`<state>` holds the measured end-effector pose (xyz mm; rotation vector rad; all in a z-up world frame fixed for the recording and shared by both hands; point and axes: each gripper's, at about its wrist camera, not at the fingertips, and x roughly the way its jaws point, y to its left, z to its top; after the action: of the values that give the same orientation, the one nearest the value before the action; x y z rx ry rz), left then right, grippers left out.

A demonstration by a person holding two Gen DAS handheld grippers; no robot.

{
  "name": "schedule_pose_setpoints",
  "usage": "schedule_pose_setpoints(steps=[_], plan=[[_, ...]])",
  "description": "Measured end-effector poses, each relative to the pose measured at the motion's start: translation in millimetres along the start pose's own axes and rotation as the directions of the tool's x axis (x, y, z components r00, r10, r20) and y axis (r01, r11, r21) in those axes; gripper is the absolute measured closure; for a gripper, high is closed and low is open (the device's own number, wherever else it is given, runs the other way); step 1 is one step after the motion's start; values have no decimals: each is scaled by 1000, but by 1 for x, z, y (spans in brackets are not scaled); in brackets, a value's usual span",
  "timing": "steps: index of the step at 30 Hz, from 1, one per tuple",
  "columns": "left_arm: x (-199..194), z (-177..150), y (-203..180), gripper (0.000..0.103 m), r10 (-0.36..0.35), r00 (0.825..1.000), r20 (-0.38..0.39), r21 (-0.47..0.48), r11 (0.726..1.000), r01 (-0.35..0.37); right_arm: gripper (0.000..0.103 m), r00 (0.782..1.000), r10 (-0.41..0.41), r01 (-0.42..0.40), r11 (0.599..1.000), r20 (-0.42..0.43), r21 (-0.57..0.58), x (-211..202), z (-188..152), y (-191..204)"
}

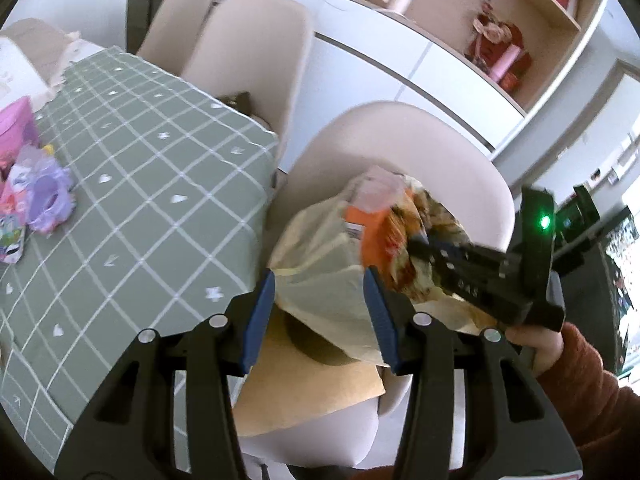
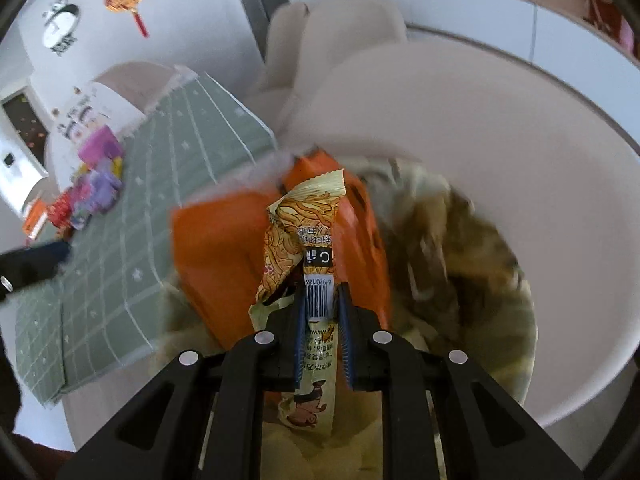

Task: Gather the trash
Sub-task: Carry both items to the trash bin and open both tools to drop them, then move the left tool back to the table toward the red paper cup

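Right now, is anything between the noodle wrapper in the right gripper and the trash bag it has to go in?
Nothing visible. The right gripper holds the noodle wrapper directly above the bag, whose edge the left gripper grips; only orange packaging already inside lies beneath.

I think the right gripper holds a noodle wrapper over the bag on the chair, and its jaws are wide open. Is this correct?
Not quite. The right gripper is shut on the noodle wrapper, its jaws pinching it, as the right wrist view shows. It does hold it over the bag on the chair.
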<state>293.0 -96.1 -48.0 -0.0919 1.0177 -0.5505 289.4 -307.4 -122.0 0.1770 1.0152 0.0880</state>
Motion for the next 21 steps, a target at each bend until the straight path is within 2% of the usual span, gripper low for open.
schedule_pose_setpoints(steps=[3,6,7,9,11,15,18,21], plan=[[-9,-3,16,59,34,999,39,-29,999,-33,87,1000,-7,7,1000,3,20,-1,-7,-2],[-23,-5,31,59,64,995,78,-54,997,-60,84,999,-18,16,999,41,44,-13,-7,-2],[-28,-6,38,59,75,993,90,-64,996,-69,76,998,-28,25,998,57,51,-17,-7,-1],[-37,-7,53,59,89,990,107,-85,993,-80,66,994,-28,21,998,104,66,-26,-9,1],[-48,-10,72,59,107,987,120,-115,989,-93,59,991,-40,31,997,127,73,-33,-9,3],[-67,-16,110,57,156,979,132,-168,977,-133,59,979,-133,121,989,154,86,-47,-10,9],[-82,-26,150,56,201,970,136,-235,958,-166,59,969,-211,199,975,125,103,-51,-13,8],[-95,-36,184,56,239,960,145,-297,936,-189,59,968,-216,199,971,125,136,-58,-20,8]])
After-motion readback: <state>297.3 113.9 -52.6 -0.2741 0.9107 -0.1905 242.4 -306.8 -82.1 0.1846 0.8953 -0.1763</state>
